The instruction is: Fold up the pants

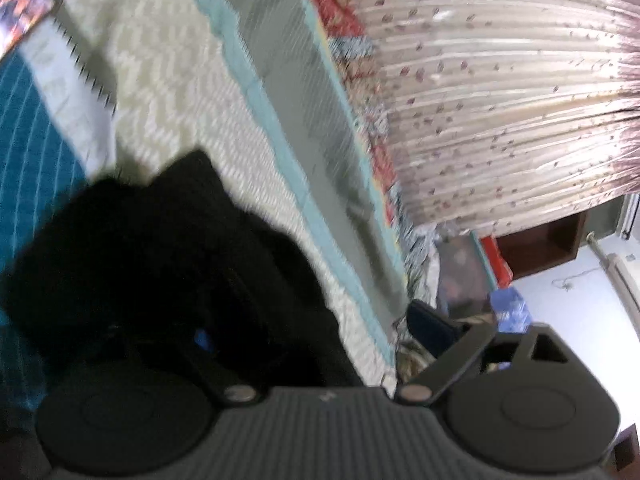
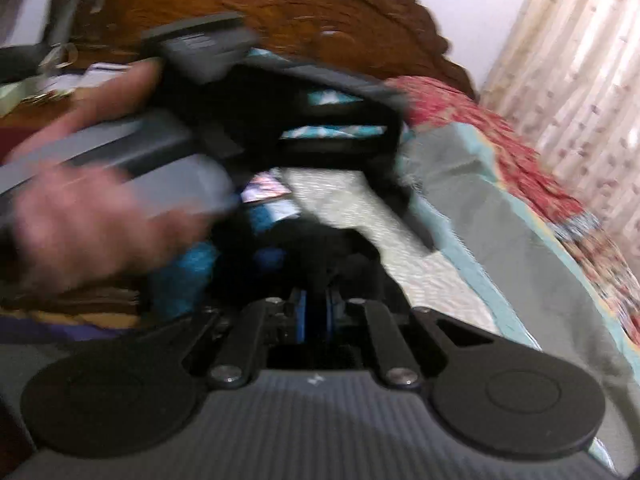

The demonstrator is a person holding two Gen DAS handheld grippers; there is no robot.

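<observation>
The black pants [image 1: 160, 260] lie bunched on the pale zigzag bedspread [image 1: 180, 80], low and left in the left wrist view. My left gripper [image 1: 312, 324] stands open and wide. Its left finger, with a blue pad [image 1: 202, 338], is down in the black cloth. Its right finger [image 1: 430, 322] hangs past the bed's edge. In the right wrist view my right gripper [image 2: 316, 304] is shut on a fold of the black pants [image 2: 320, 256], pinched between its blue pads. A hand [image 2: 80, 224] holds the left gripper's grey handle [image 2: 140, 160] just ahead and to the left.
A grey sheet with a teal border [image 1: 320, 140] and a red floral quilt [image 1: 340, 20] run along the bed's far side. A patterned curtain [image 1: 500, 80] hangs beyond. A teal blanket [image 1: 32, 160] lies left. A carved wooden headboard [image 2: 280, 12] stands behind.
</observation>
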